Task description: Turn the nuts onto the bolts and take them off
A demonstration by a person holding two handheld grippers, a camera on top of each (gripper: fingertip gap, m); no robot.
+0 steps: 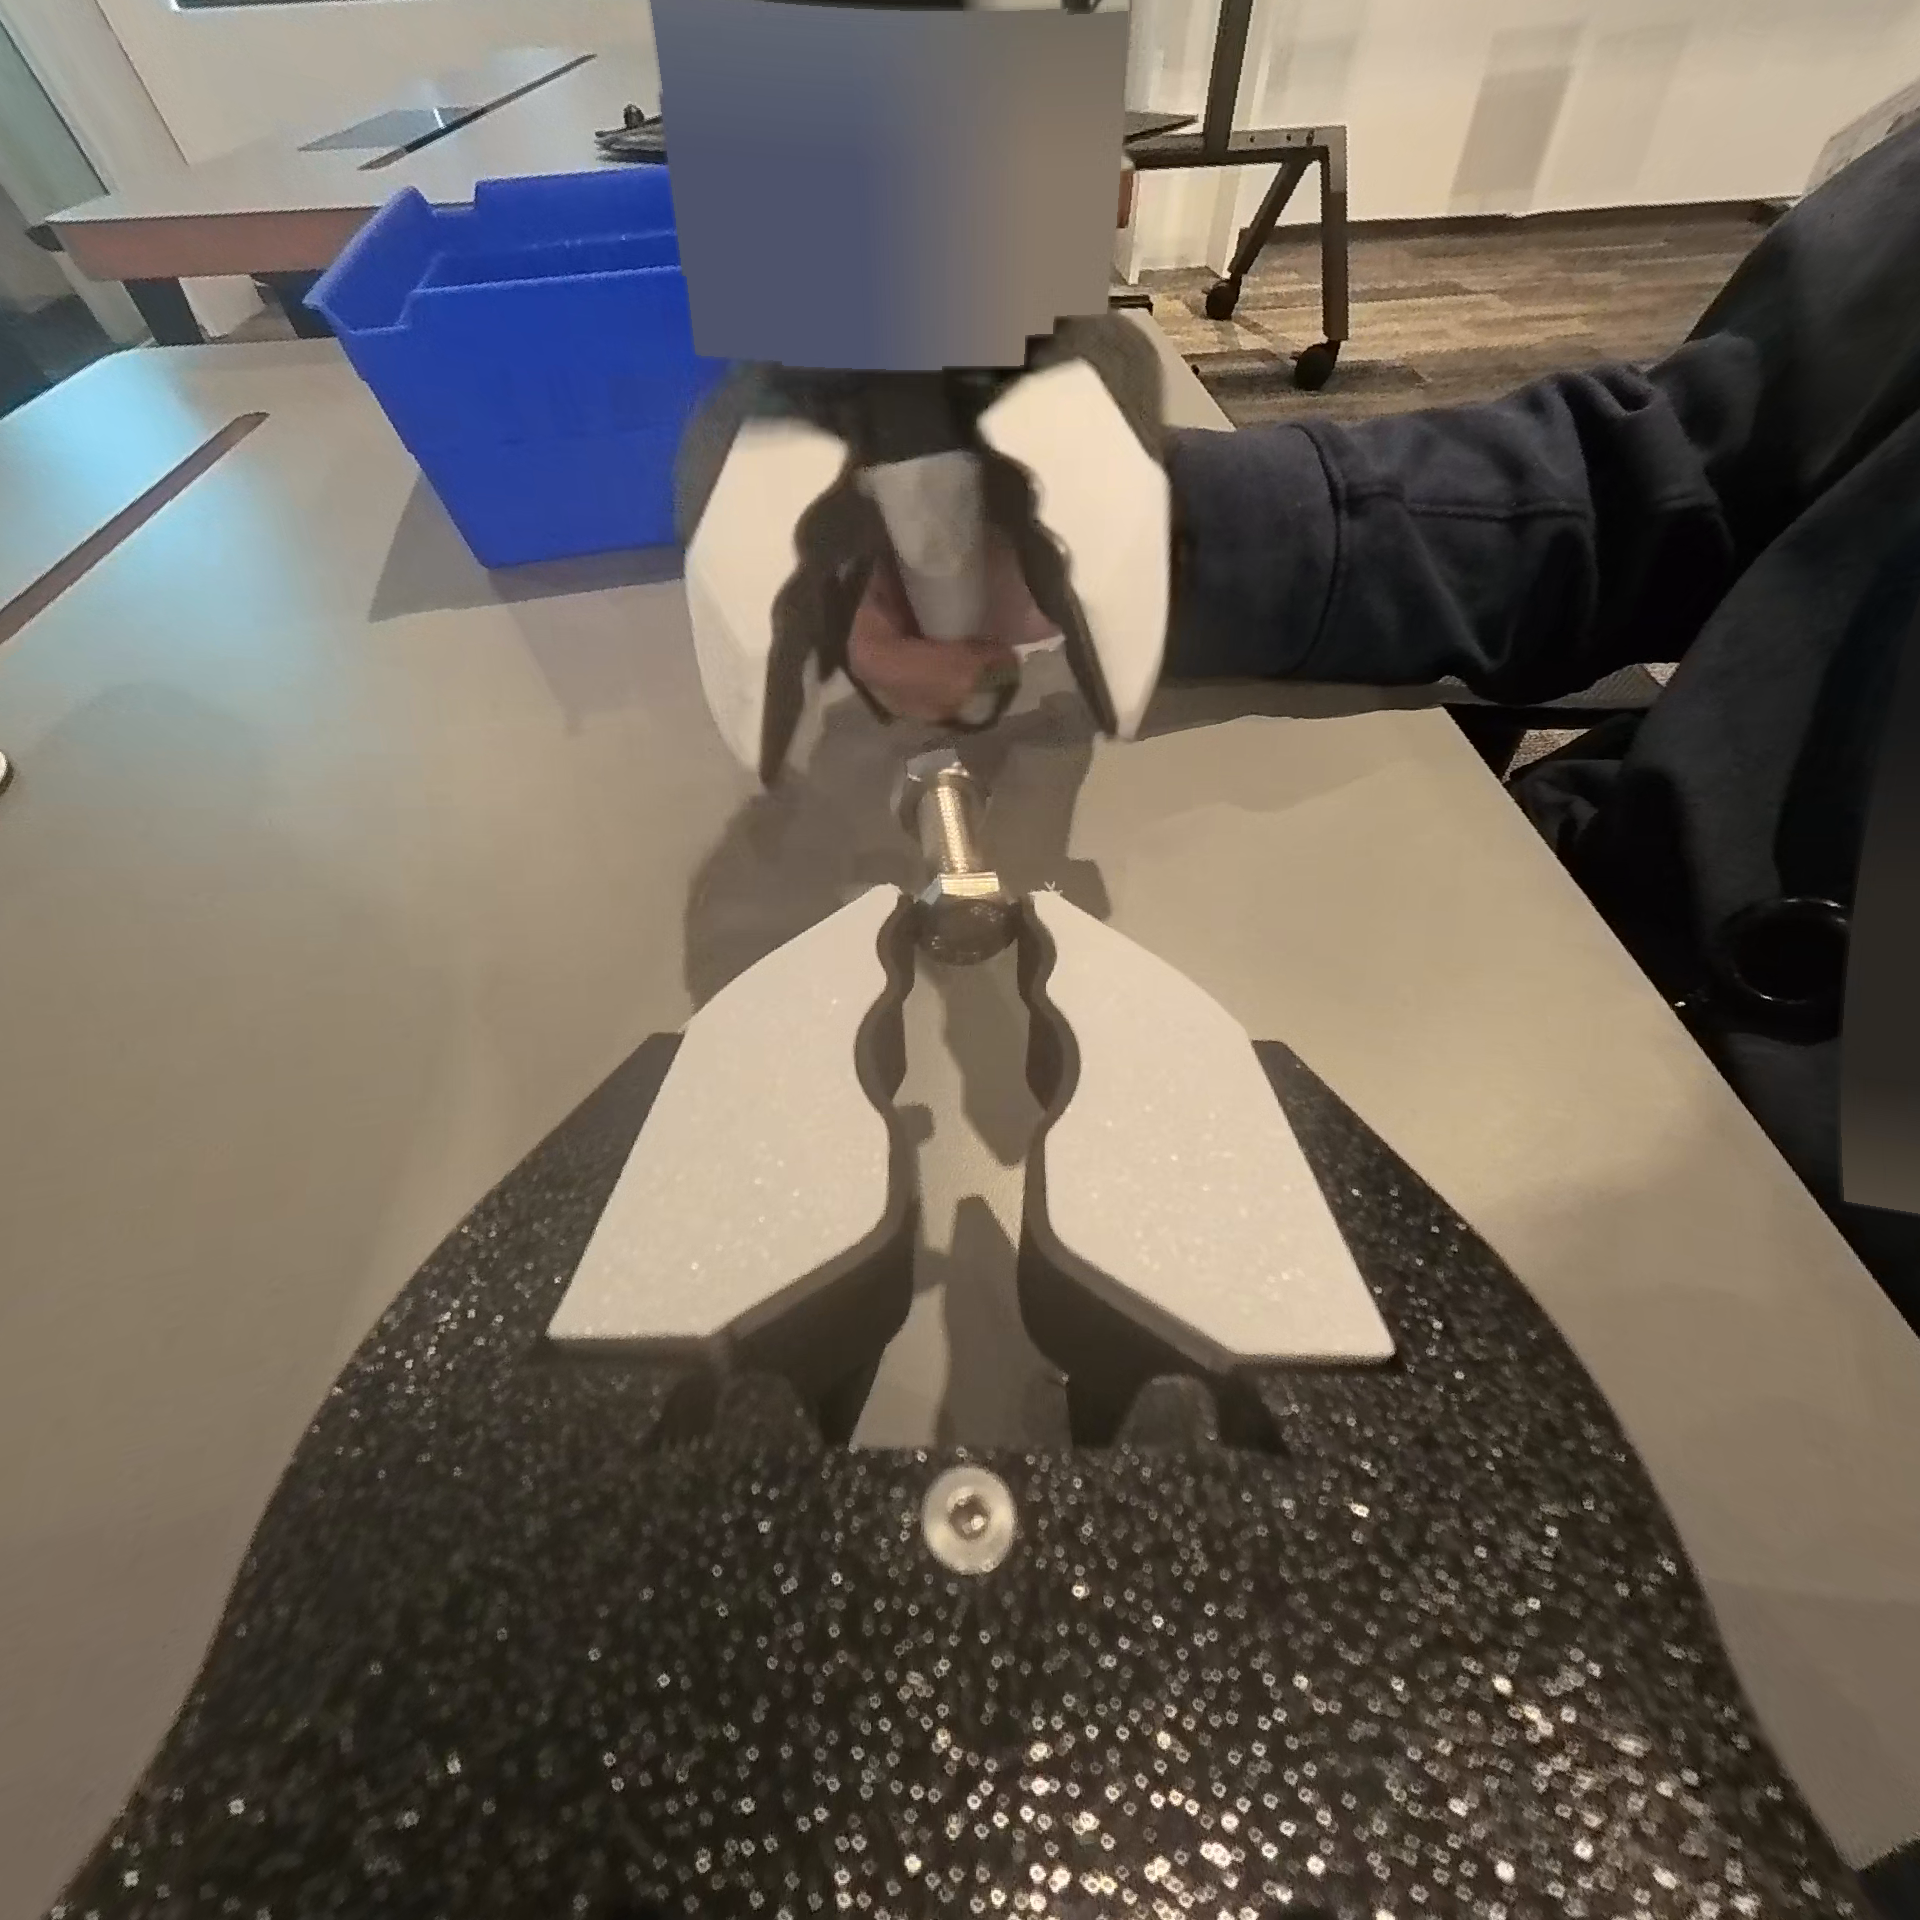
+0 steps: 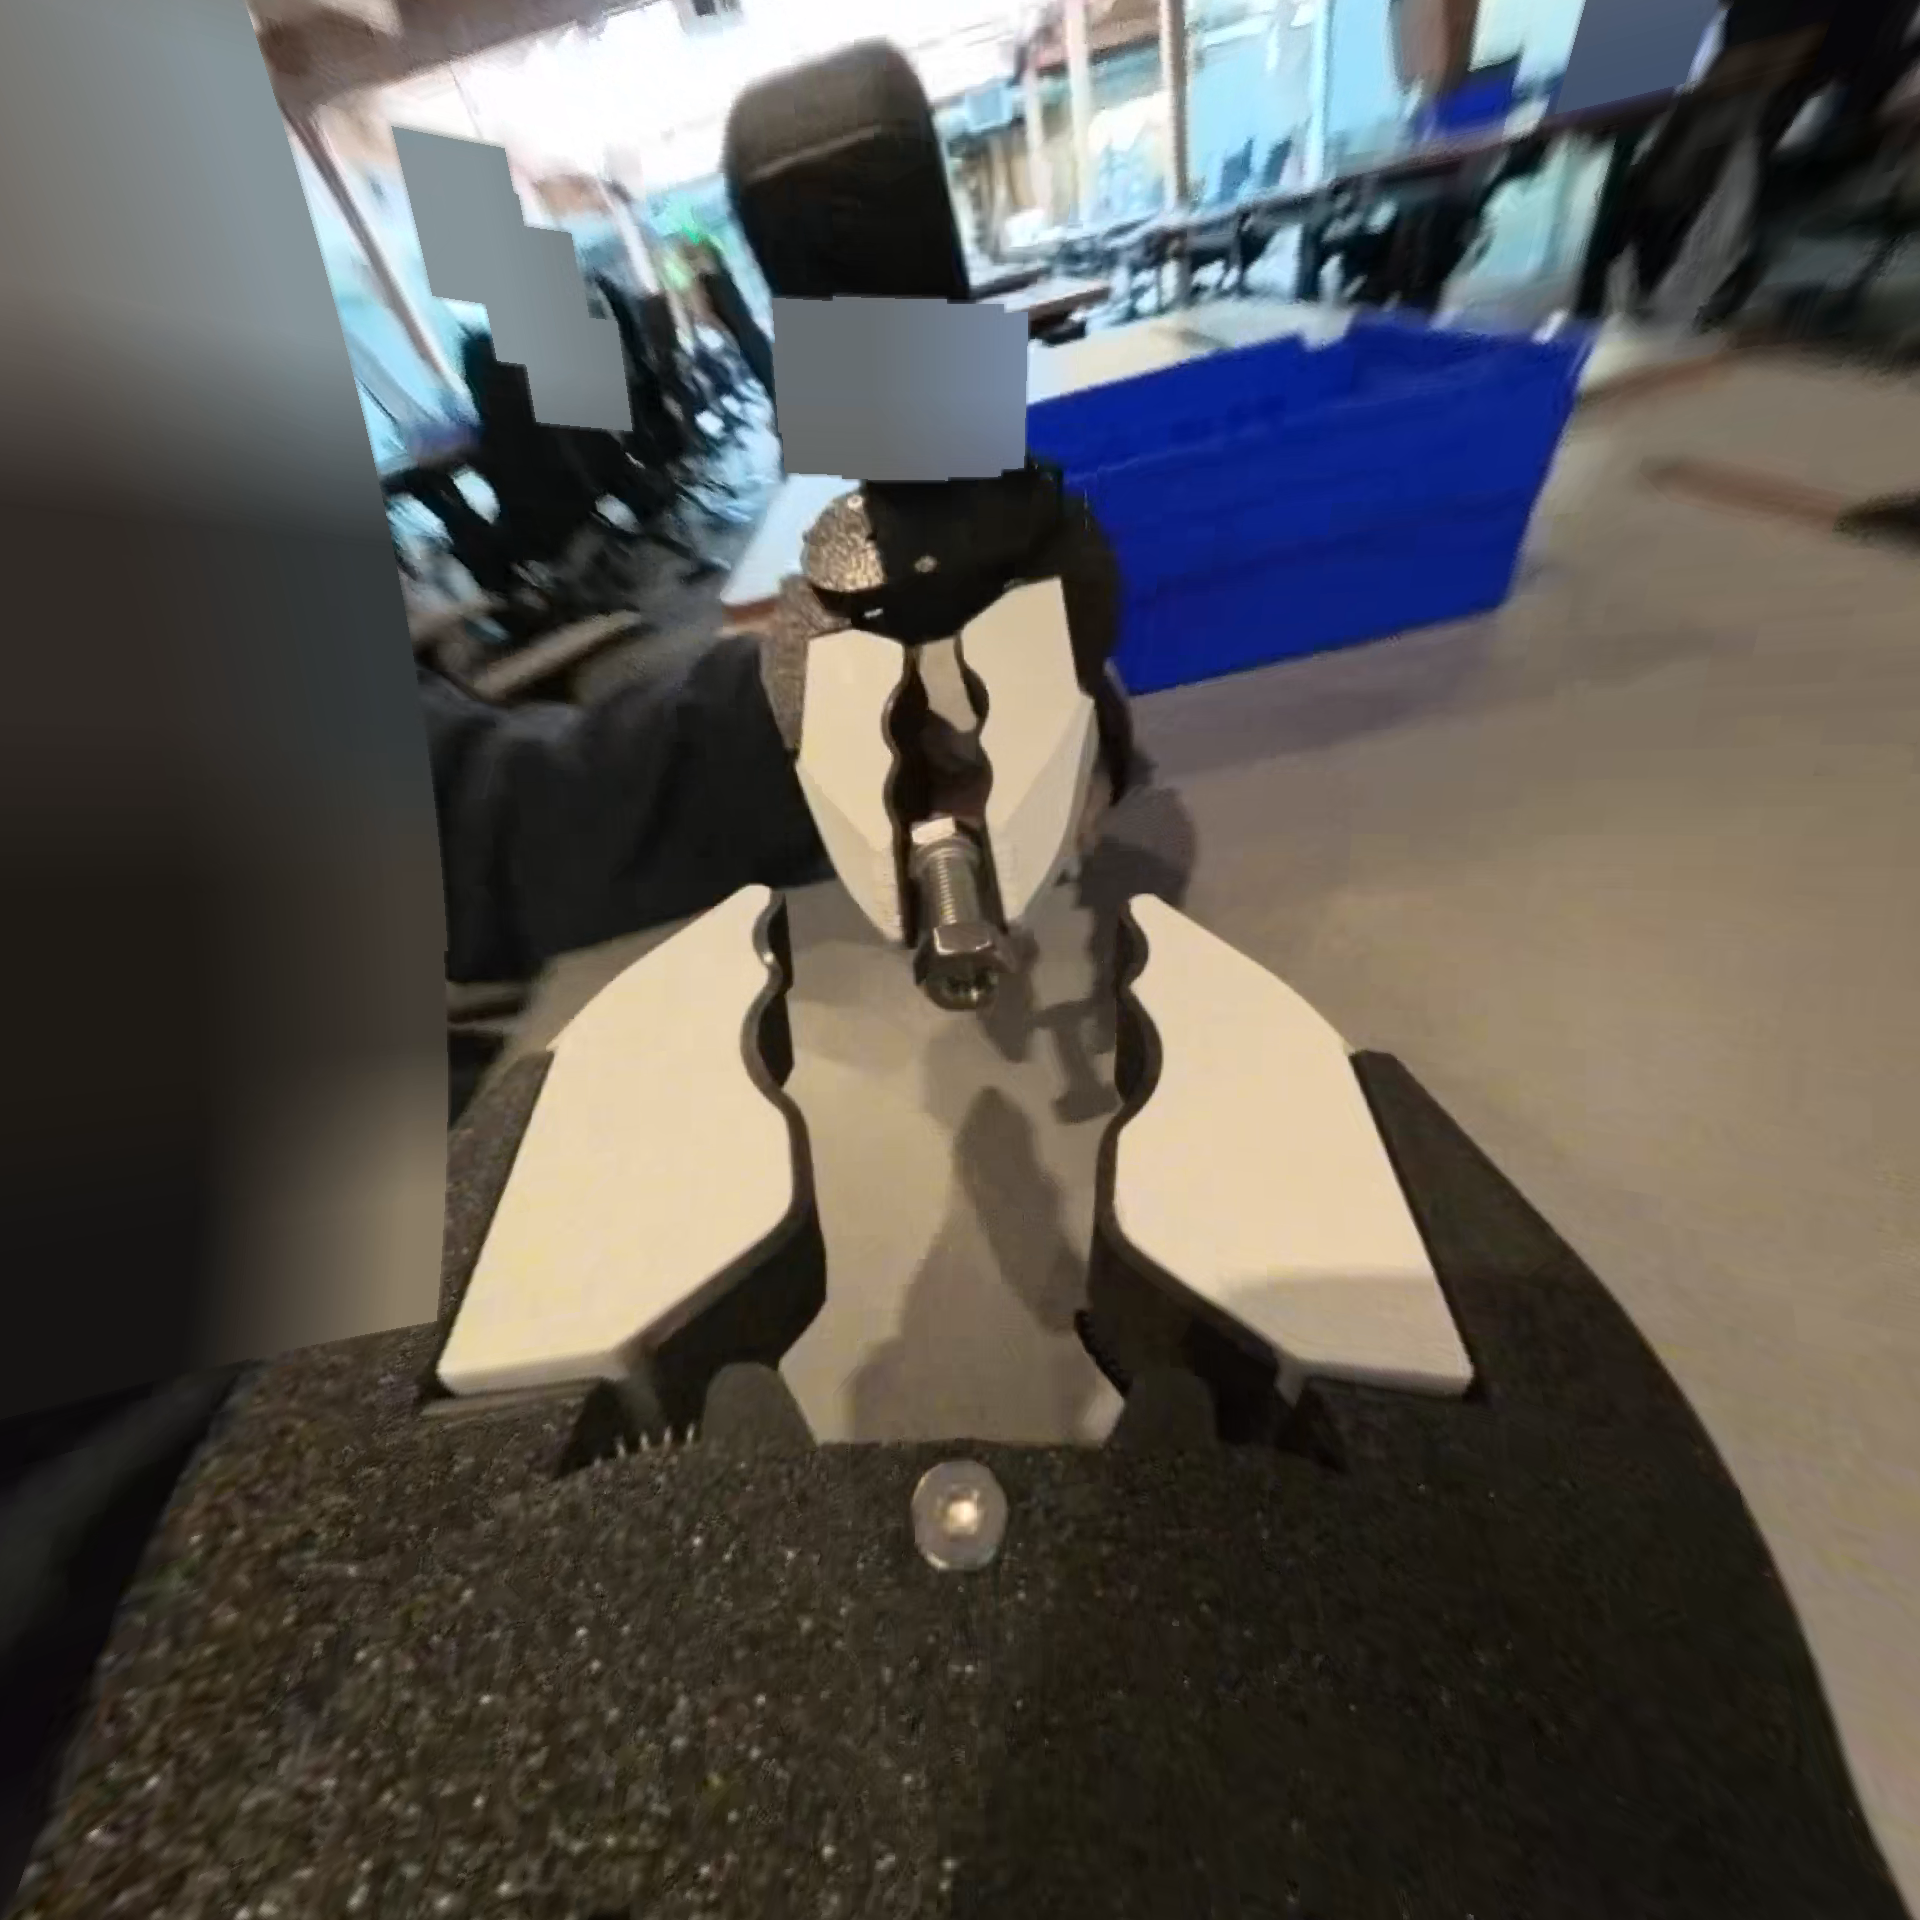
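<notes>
A steel bolt [image 1: 943, 836] is held level above the grey table [image 1: 312, 831]. My left gripper [image 1: 961, 920] is shut on the bolt's head. A hex nut [image 1: 928, 795] sits near the bolt's far end. My right gripper [image 1: 940, 743] faces it, blurred, open, with its fingertips either side of the nut end and apart from it. In the right wrist view the nut [image 2: 961, 948] is near the bolt's [image 2: 948, 894] close end, between the tips of my open right gripper [image 2: 951, 920]. My left gripper [image 2: 951, 878] clamps the far end.
A blue plastic bin [image 1: 520, 364] stands on the table behind the grippers and also shows in the right wrist view [image 2: 1299, 499]. A person's dark sleeve [image 1: 1455, 520] reaches in from the right. The table edge [image 1: 1558, 935] runs along the right side. My left and right fingertips are right by each other.
</notes>
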